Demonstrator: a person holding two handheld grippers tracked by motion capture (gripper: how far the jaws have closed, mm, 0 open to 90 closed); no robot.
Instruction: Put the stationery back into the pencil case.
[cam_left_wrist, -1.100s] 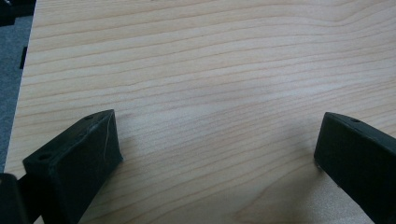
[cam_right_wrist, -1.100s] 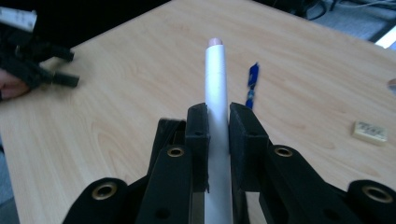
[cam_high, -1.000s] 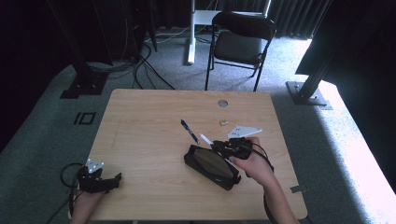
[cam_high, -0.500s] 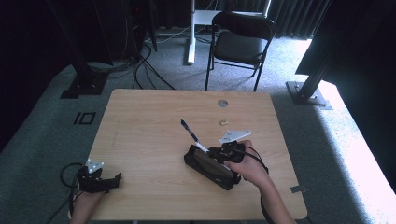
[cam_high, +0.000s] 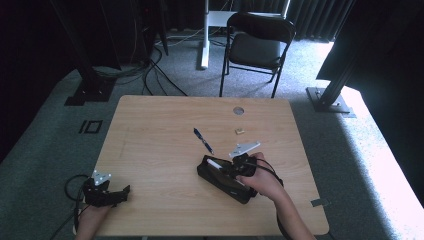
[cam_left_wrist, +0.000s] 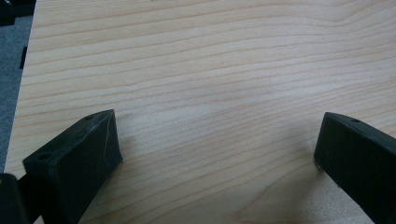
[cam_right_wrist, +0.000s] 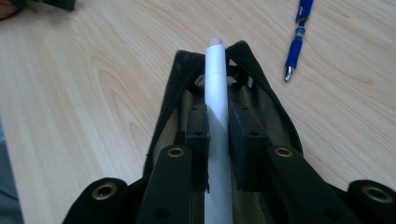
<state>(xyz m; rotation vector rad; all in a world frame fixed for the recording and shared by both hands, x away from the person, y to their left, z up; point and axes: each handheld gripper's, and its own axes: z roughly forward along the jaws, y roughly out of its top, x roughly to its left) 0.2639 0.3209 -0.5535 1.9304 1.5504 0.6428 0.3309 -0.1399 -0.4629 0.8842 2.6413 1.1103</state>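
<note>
Two pens in play: a white pen (cam_right_wrist: 216, 107) clamped between the right gripper (cam_right_wrist: 217, 140) jaws, tip end poking over the far lip of an open black pencil case (cam_right_wrist: 273, 116); a blue pen (cam_right_wrist: 295, 39) lying loose on the counter (cam_right_wrist: 84, 93) just past the case, apart from it.

High view: right gripper (cam_high: 235, 167) sits over the pencil case (cam_high: 225, 181) at the counter's near right, white pen (cam_high: 215, 164) angled into the opening. Blue pen (cam_high: 203, 140) lies toward the middle of the counter (cam_high: 160, 130).

Left gripper (cam_high: 106, 192) rests at the near left edge, well apart from everything; jaws spread wide with nothing between them, bare wood showing in the left gripper view (cam_left_wrist: 215, 154).

Progress, my read: white pen about halfway in, not let go yet. Left to do: drop it, fetch blue pen, likely zip the case. A small tan object (cam_high: 240, 131) sits near the far right; too small to identify.

Writing/brands: none readable on pens or case.
</note>
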